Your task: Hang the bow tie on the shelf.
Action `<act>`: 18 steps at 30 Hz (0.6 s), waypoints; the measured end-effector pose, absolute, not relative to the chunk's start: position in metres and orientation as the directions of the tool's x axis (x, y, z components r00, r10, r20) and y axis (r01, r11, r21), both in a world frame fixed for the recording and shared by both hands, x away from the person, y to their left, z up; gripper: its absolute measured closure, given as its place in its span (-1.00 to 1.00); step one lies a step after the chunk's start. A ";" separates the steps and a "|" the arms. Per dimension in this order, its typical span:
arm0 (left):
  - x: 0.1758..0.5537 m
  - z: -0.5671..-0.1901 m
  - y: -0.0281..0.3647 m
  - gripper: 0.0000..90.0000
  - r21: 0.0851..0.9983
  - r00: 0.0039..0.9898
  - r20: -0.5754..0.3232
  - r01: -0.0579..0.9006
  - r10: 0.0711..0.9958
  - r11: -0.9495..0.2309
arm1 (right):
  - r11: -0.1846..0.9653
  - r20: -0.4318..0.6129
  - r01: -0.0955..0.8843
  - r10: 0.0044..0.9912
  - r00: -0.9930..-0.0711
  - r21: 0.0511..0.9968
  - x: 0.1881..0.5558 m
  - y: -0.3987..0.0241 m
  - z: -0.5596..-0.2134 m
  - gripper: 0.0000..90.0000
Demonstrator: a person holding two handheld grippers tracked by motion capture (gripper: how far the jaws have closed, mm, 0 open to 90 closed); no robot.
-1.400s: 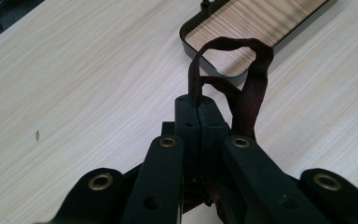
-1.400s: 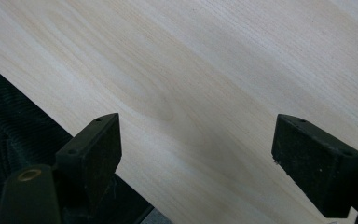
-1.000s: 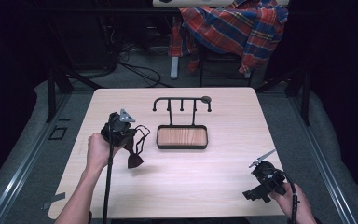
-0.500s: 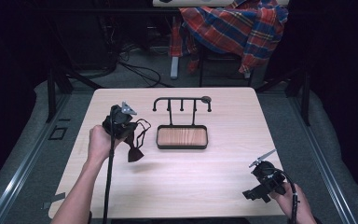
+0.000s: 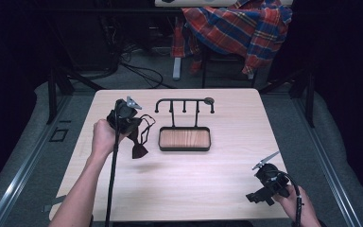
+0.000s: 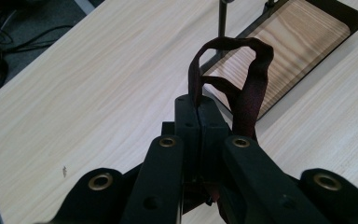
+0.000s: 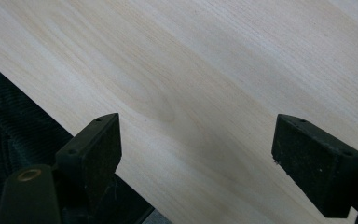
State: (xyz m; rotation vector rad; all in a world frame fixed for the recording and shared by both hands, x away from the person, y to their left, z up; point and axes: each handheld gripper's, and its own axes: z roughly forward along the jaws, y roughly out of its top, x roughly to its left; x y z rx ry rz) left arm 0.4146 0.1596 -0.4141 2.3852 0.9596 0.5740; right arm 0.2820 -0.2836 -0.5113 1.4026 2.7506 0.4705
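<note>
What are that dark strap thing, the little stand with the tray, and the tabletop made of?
The strap in the left hand-held gripper looks like dark maroon woven fabric: it folds limply, matte. The stand seems black-coated metal, thin rigid rods; its tray floor shows wood grain, possibly veneer. The table looks like pale wood or laminate, with faint grain.

- The right gripper (image 7: 196, 154) has its two black jaws set wide apart, one at lower left and one at lower right, with nothing between them
- A brass-coloured rivet (image 7: 29, 175) shows on the left jaw's arm
- Beneath the jaws lies the pale wooden table (image 7: 205, 70), its grain running slantwise
- The table's edge cuts across the left side; past it sits a dark ribbed surface (image 7: 4, 135), too dim to tell what it is
</note>
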 end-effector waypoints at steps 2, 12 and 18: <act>0.415 -0.411 0.158 0.98 0.593 0.664 0.192 0.508 0.723 -0.625 | 0.551 0.119 0.788 0.794 -0.597 0.273 0.282 -0.284 -0.511 -0.65; 0.418 -0.398 0.153 0.98 0.606 0.670 0.196 0.491 0.716 -0.626 | 0.551 0.120 0.789 0.794 -0.596 0.273 0.282 -0.284 -0.511 -0.65; 0.419 -0.393 0.147 0.98 0.612 0.678 0.200 0.477 0.707 -0.631 | 0.552 0.120 0.788 0.793 -0.597 0.274 0.282 -0.284 -0.511 -0.66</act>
